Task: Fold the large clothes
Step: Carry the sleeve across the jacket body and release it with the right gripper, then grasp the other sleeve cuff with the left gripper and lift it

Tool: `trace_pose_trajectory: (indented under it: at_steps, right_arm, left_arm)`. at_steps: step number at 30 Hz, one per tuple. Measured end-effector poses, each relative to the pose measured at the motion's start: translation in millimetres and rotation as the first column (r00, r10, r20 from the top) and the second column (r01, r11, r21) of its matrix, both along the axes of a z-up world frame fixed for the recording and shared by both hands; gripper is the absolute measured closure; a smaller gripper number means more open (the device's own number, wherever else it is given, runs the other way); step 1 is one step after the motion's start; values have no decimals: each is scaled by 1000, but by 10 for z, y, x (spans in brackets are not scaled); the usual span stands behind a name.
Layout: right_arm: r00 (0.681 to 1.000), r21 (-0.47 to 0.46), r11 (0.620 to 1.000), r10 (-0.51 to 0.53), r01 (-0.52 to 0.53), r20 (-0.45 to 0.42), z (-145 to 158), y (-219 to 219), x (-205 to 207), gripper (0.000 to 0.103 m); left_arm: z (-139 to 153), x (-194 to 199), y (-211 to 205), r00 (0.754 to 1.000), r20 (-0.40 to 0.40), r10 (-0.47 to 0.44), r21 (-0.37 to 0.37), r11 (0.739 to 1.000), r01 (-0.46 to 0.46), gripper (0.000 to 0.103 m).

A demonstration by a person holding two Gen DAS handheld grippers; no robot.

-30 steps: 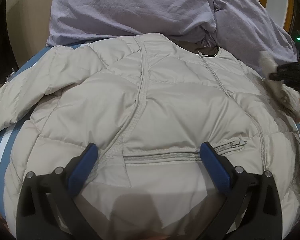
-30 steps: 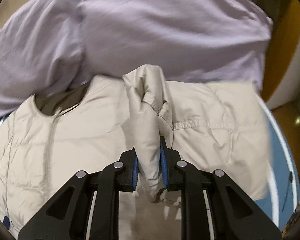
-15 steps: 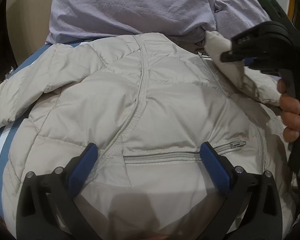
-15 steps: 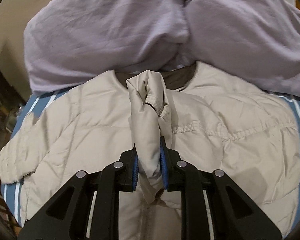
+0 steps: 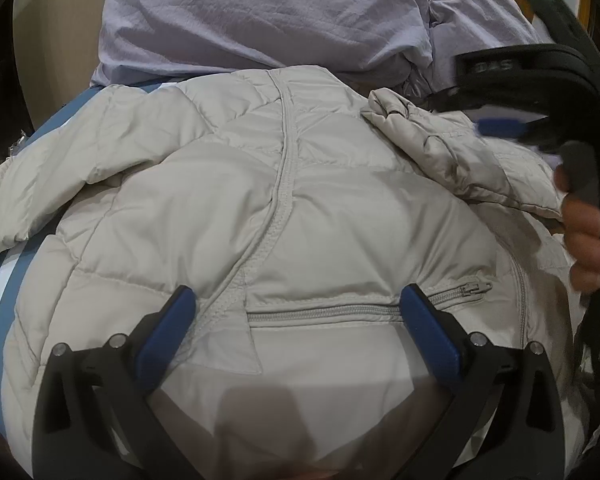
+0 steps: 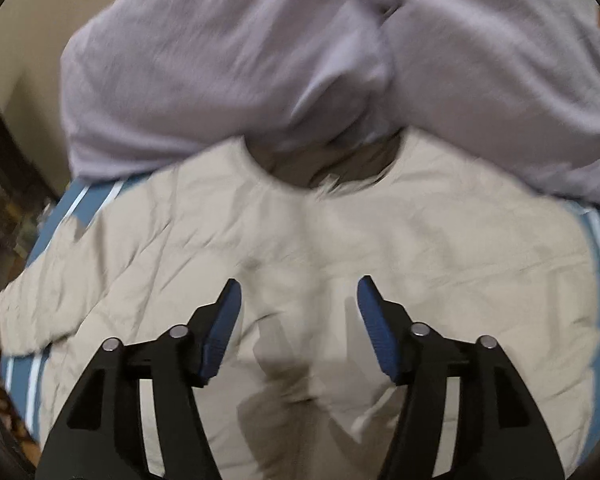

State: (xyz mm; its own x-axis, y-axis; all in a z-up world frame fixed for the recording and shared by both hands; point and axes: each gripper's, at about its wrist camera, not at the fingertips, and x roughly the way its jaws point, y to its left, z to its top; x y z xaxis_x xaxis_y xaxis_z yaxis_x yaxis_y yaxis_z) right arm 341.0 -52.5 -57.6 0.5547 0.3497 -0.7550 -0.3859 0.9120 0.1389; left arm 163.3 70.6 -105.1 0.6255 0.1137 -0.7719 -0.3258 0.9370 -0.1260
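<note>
Two grippers hung over a pale beige puffer jacket (image 5: 284, 208) that lay spread, front up, on a blue bedcover with white stripes (image 5: 4, 292). Seen from its own camera, the left gripper (image 5: 300, 312) had its blue-padded jaws spread wide, holding nothing, low over the jacket's lower front, with a zipped pocket (image 5: 364, 304) lying between the two fingers. A long seam ran up the jacket from there toward the shoulder. Near the collar, one sleeve (image 5: 440, 148) lay folded inward across the chest, its cuff end bunched up. The right gripper (image 6: 298, 320) was released as well, jaws apart and empty above the middle of the jacket; its view was blurred, so fine detail was hard to read. From the left camera, that gripper (image 5: 496, 124) showed at the right edge, just beside the folded sleeve, with the person's right hand (image 5: 584, 236) wrapped round its handle. The other sleeve (image 6: 60, 288) stretched out flat to the side over the bedcover. Beyond the collar, a crumpled lilac garment (image 6: 260, 60) was heaped at the far end of the bed, its edge touching the jacket's neckline.
</note>
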Motion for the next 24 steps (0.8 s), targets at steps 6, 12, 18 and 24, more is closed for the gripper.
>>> trace_pose_trajectory:
  at_steps: [6, 12, 18, 24]
  right_arm:
    - [974, -97, 971, -207, 216, 96, -42, -418, 203, 29]
    - [983, -100, 978, -184, 184, 7, -360, -370, 255, 13]
    - [991, -241, 963, -102, 120, 84, -617, -9, 138, 1]
    - [992, -184, 975, -110, 121, 67, -642, -93, 167, 1]
  left_arm:
    - [-5, -1, 9, 1000, 0, 0, -1, 1000, 0, 2]
    - [-5, -1, 10, 1000, 1, 0, -2, 1000, 0, 2]
    - [-6, 6, 13, 1000, 4, 0, -8, 1000, 0, 2]
    - [-11, 7, 14, 1000, 6, 0, -9, 1000, 0, 2]
